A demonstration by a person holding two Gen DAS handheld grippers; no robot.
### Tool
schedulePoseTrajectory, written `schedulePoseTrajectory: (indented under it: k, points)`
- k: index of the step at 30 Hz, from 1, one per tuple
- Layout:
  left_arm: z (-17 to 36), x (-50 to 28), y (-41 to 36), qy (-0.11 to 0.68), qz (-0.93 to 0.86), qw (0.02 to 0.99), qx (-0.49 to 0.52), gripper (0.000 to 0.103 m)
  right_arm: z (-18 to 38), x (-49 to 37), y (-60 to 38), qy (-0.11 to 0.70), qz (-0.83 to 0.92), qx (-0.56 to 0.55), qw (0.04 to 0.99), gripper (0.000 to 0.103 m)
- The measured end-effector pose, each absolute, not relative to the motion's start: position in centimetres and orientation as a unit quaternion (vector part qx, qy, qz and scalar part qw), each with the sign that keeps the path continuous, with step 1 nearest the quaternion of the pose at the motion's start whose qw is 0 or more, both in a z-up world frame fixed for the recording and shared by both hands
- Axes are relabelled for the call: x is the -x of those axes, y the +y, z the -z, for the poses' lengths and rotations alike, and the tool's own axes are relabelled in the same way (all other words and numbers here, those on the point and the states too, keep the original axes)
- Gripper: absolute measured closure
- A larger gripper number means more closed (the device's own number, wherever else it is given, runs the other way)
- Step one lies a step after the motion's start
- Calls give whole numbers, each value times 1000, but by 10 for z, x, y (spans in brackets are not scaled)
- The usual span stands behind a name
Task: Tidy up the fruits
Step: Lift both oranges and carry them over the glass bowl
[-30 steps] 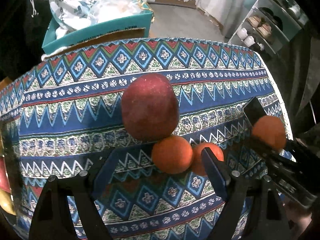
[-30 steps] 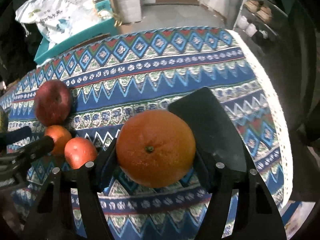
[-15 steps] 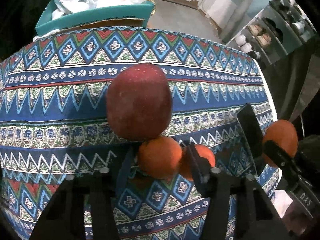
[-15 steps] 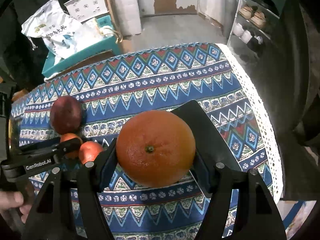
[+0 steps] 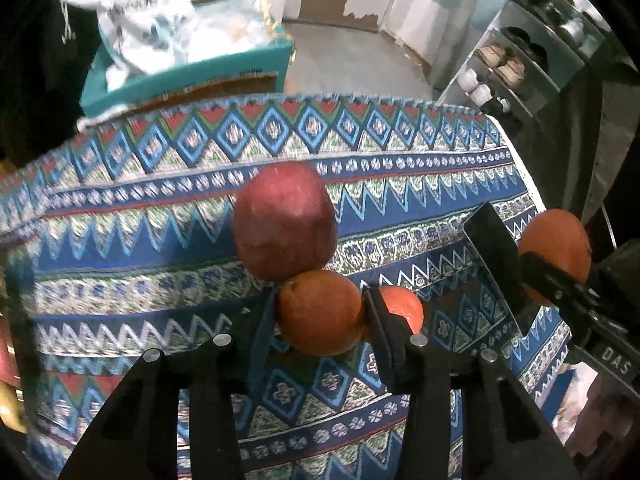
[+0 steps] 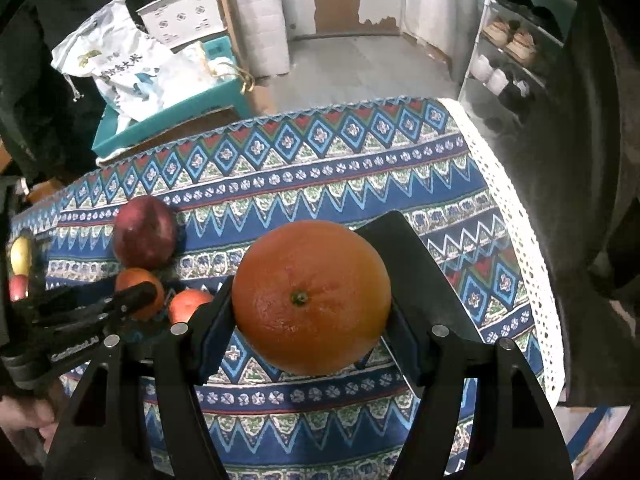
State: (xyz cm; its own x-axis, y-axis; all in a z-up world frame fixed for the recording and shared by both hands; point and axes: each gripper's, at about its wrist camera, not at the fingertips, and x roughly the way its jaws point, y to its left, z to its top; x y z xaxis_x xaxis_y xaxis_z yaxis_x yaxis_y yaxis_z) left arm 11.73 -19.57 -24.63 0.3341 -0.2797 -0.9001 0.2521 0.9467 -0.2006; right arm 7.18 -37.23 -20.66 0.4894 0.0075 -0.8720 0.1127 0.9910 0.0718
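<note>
Closing around the small orange beside the red apple on the tabletop, the left tool is now clamped where it was apart. The large orange is kept gripped in the right tool, so both are judged ready for sorting.

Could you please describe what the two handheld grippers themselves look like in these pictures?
Both are matte black plastic. The left gripper and right gripper each have two flat paddle fingers lined with dark blue pads, on angular linkage bars joined by round silver pins. The left one's side carries white lettering. No cables or sleeves are visible.
</note>
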Motion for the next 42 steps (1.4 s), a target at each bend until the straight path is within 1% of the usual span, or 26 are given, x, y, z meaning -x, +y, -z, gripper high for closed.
schedulePoseTrajectory:
  k: [12,25,42]
  points:
    - [196,-101,-168,505,151,850,-5,58,166,-63,-345,466,20,-18,884,34]
    - [149,-79,-133,457,134,879,-9,58,128,-55,-312,430,-9,1,903,34]
    - [105,-56,-78,418,108,902,7,58,92,-52,-257,391,-55,26,918,34]
